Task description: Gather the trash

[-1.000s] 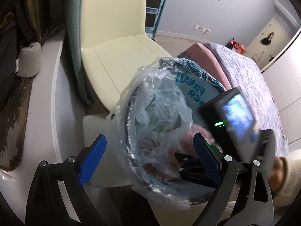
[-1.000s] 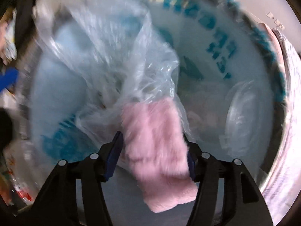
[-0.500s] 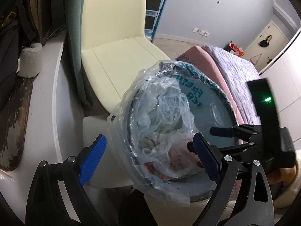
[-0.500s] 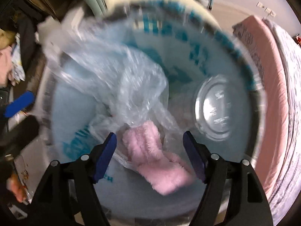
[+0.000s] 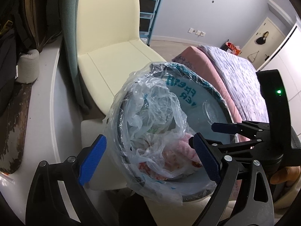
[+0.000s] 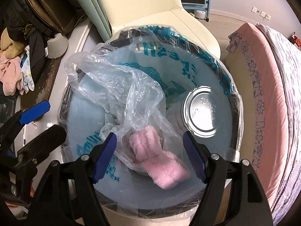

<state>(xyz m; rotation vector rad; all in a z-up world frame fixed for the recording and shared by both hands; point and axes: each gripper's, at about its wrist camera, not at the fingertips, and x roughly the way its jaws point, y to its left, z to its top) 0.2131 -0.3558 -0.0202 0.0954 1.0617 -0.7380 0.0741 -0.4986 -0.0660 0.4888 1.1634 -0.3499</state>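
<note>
Right tongs (image 6: 149, 155) tipped down over the bin (image 6: 232, 101), wide open, pink fluffy thing (image 6: 160, 163) lying below, maybe untouched, left tongs (image 5: 148, 159) open too

Fluffy pink cloth (image 6: 160, 162) lies among crinkly, glossy clear plastic bags (image 6: 120, 86).

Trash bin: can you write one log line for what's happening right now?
right gripper: open, jaws just opened, above bin | pink fuzzy cloth: lying in trash bin | left gripper: open, empty
</note>
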